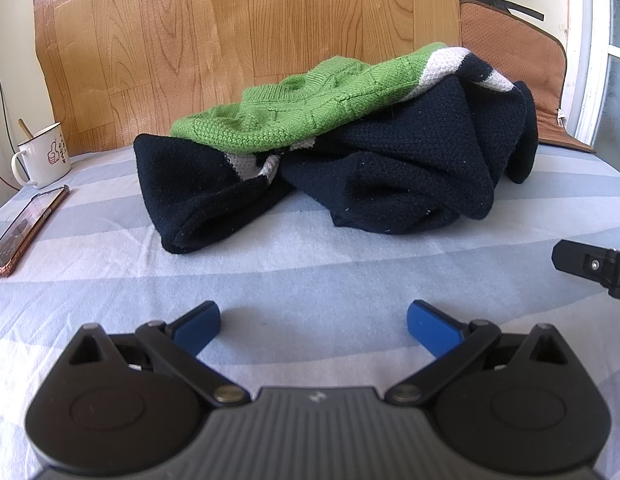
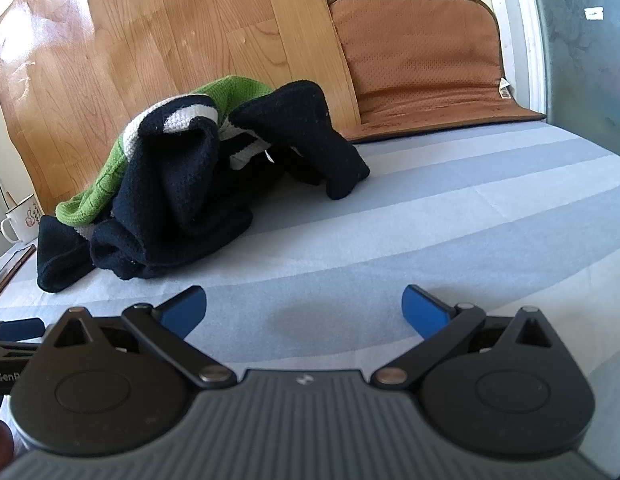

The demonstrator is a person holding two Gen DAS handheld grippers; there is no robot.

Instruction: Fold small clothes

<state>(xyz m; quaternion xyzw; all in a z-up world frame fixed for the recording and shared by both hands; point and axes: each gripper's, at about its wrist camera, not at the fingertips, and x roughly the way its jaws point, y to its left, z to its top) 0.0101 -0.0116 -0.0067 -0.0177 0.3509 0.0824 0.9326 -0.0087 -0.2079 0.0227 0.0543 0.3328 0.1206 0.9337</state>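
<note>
A small knitted sweater [image 1: 350, 148], navy with a green part and white stripes, lies crumpled in a heap on the blue-and-white striped sheet [image 1: 310, 264]. It also shows in the right wrist view [image 2: 181, 192] at the left. My left gripper [image 1: 314, 320] is open and empty, low over the sheet, a short way in front of the heap. My right gripper [image 2: 303, 306] is open and empty, to the right of and in front of the heap. A finger of the right gripper [image 1: 590, 266] shows at the right edge of the left wrist view.
A white enamel mug [image 1: 43, 154] with a spoon and a phone [image 1: 25, 228] lie at the left edge of the sheet. A wood-pattern board [image 1: 249, 40] stands behind the heap. A brown mat [image 2: 422, 64] leans at the back right, by a window frame [image 2: 526, 32].
</note>
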